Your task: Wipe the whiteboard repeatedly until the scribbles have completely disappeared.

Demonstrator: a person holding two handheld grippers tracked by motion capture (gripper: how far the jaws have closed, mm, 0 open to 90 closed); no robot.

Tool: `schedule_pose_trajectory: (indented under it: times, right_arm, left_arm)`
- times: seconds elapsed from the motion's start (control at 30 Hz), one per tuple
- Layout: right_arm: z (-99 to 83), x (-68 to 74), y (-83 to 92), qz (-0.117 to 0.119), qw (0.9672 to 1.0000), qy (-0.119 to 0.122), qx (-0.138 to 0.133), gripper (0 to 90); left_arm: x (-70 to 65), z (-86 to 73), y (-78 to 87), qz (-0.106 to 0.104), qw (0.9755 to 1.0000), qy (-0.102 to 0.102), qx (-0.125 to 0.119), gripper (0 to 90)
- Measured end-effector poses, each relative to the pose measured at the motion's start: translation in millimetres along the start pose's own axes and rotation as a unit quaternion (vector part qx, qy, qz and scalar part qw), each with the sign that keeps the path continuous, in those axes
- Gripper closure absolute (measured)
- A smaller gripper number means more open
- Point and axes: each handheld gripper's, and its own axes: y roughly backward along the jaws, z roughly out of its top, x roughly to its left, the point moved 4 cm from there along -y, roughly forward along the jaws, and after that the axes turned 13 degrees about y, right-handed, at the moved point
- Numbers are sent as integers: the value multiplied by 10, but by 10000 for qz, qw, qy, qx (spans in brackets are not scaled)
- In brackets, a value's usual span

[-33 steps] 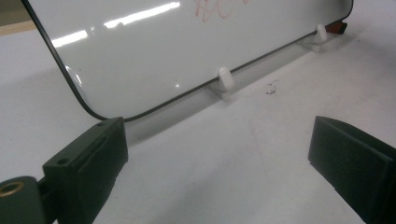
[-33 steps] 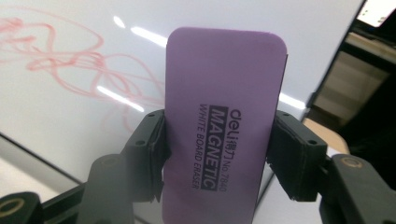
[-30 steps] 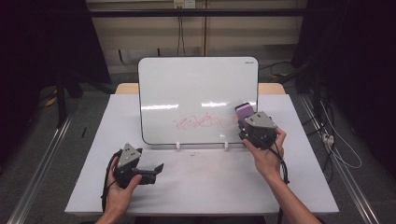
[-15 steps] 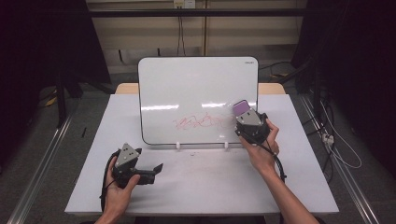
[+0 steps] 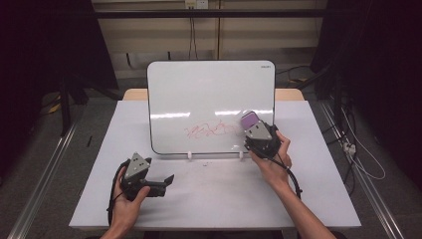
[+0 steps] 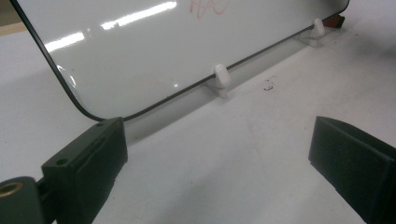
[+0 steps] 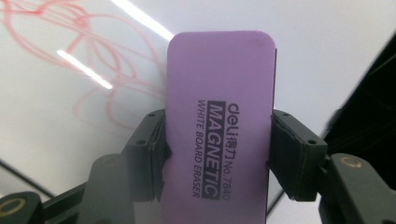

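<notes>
Here, purple eraser (image 7: 218,126) clamped between right tongs (image 7: 217,154), against whiteboard (image 5: 209,94), left tongs (image 6: 219,172) agape, empty.

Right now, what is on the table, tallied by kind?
Whiteboard: 1
Purple eraser: 1
White board feet: 2
Tongs: 2, left and right
Total: 6

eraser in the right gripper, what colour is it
Purple, with black printed lettering: the flat rectangular whiteboard eraser shows best in the right gripper view.
</notes>
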Motion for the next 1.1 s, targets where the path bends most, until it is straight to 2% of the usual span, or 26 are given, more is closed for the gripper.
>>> schedule_pose_trajectory:
  times: [0.07, 0.2, 0.33, 0.4, 0.53, 0.73, 0.77, 0.83, 0.97, 1.1]
  right_arm:
    - [2, 23, -2, 42, 10000, 24, -37, 417]
    - [7, 59, -5, 219, 9997, -80, -88, 417]
    - [-7, 0, -19, 347, 9990, -222, -147, 417]
    - [-18, -72, -25, 322, 9988, -339, -169, 417]
    - [-83, -328, -33, 104, 9979, -620, -158, 417]
    - [-179, -637, -12, -208, 9969, -755, -80, 417]
    - [-192, -643, -15, -198, 9968, -772, -55, 417]
    - [-187, -593, -25, -258, 9977, -620, -10, 417]
    - [-106, -411, -26, -269, 9993, -276, 28, 418]
    - [-42, -252, -25, -192, 9998, -67, 2, 418]
  left_arm:
    - [6, 1, 1, -20, 10000, -12, 5, 44]
    - [16, 3, 1, -8, 10000, 30, -27, 44]
    - [25, 2, -1, -14, 10000, 22, 0, 44]
    - [25, 2, 2, -17, 10000, 22, 0, 44]
    - [29, 3, 0, -20, 10000, 20, -2, 44]
    - [33, 3, -4, -6, 10000, 14, 22, 44]
    - [34, 2, -7, -13, 10000, 12, 33, 44]
    - [28, 1, -12, -13, 10000, 29, 34, 44]
    - [19, -4, -21, -49, 10000, 7, 52, 43]
    - [27, -15, -23, -42, 9999, 59, 83, 44]
